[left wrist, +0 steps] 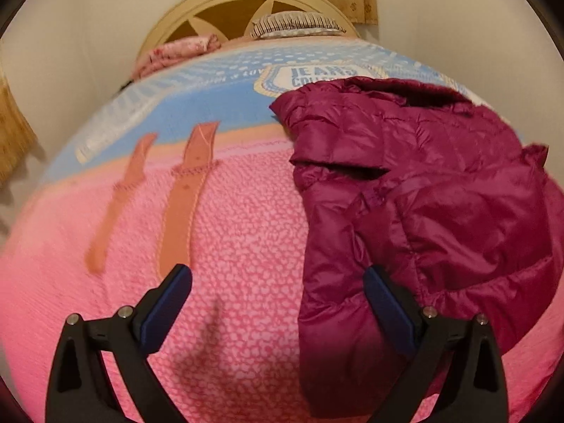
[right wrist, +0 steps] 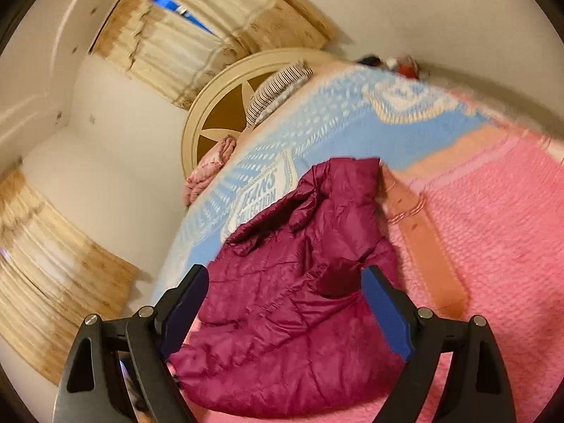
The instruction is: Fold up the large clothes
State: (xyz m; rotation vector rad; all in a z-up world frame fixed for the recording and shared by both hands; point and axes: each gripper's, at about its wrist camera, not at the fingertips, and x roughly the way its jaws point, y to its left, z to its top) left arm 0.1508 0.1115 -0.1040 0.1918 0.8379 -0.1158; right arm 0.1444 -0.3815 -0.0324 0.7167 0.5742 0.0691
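A maroon quilted puffer jacket (left wrist: 423,204) lies partly folded on a pink and blue bedspread (left wrist: 225,232). In the left wrist view it fills the right half, and my left gripper (left wrist: 278,275) hangs open above the bedspread, its right finger over the jacket's near left edge. In the right wrist view the jacket (right wrist: 292,289) lies straight ahead and below my right gripper (right wrist: 285,275). That gripper is open, raised off the cloth, with nothing pinched between its blue pads (right wrist: 384,306).
A cream round headboard (left wrist: 246,3) with a striped pillow (left wrist: 296,24) and a pink folded cloth (left wrist: 176,53) stands at the far end of the bed. Beige curtains (right wrist: 197,38) hang on the white walls. Small items (right wrist: 398,61) sit at the bed's far right edge.
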